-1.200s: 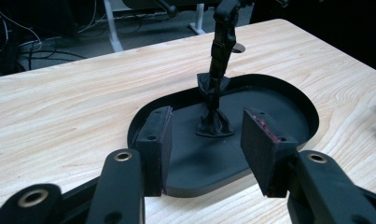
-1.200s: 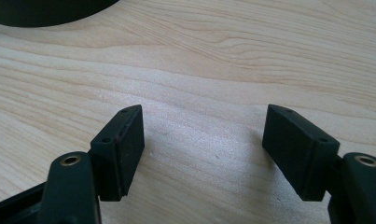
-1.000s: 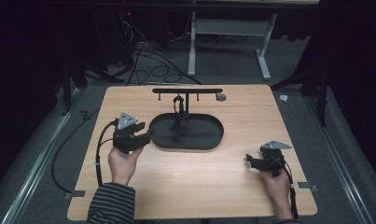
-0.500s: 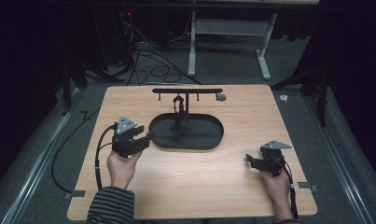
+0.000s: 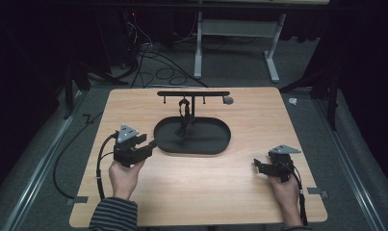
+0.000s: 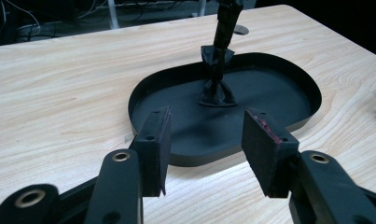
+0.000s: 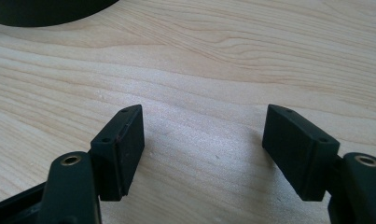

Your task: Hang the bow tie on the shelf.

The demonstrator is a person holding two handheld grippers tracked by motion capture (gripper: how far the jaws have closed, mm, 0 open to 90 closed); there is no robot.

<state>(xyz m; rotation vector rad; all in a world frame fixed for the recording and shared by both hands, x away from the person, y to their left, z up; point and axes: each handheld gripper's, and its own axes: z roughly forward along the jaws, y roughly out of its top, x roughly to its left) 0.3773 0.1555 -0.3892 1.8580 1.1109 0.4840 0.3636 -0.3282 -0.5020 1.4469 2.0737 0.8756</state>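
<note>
A black oval tray [image 5: 215, 144] lies in the middle of the wooden table [image 5: 191, 192]. From it rises a black post [image 5: 184, 118] wrapped in tape, topped by a thin crossbar [image 5: 193, 94]. My left gripper [image 5: 150, 144] is held just off the tray's left rim, pointing at it. In the left gripper view, that gripper [image 6: 204, 135] is open with nothing between the pads, and the tray [image 6: 269, 84] and post [image 6: 218, 70] lie beyond. My right gripper [image 5: 256, 166] rests low at the table's front right. In the right gripper view, the gripper [image 7: 202, 135] is open over bare wood.
A small grey disc [image 5: 227, 100] lies on the table by the crossbar's right end. Cables trail from both grippers off the table's front. Beyond the far edge are a white desk frame [image 5: 273, 53] and loose cables on the dark floor.
My left gripper has eased slightly back toward the table's near edge. The right gripper has not moved.
</note>
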